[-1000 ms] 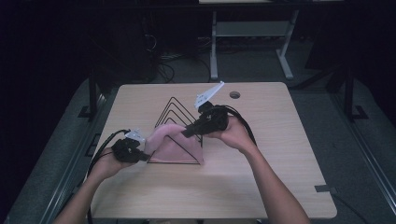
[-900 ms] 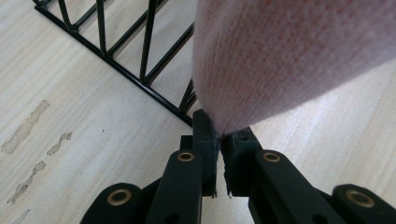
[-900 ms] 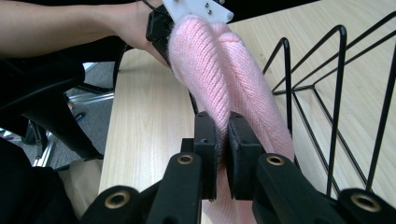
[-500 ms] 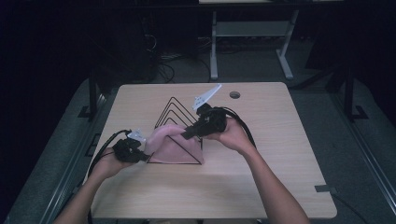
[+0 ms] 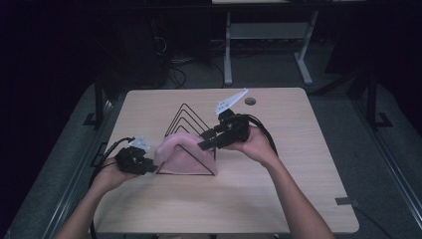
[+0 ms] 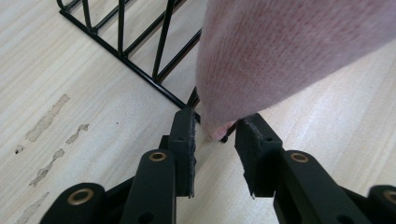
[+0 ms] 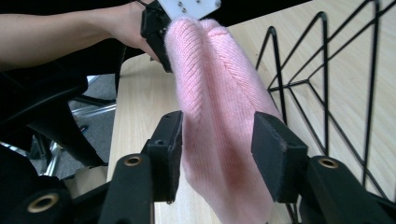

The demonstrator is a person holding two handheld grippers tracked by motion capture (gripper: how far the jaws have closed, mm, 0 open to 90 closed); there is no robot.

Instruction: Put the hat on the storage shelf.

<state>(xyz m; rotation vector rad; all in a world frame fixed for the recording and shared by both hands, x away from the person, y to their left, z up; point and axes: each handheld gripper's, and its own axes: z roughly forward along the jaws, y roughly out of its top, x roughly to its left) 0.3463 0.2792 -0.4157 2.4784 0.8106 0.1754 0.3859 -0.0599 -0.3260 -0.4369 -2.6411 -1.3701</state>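
Pink knit cloth (image 5: 181, 154) has sagged lower over the wire rack (image 5: 191, 130); both grippers, left (image 6: 215, 140) and right (image 7: 219, 149), now straddle it parted.

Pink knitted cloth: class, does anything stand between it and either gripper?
Nothing visible does. The pink knitted cloth lies between the right gripper fingers, and its end sits between the left gripper fingers, beside the black wire rack.

High view looks down; both gripper views closely share the pink cloth (image 7: 219, 116).
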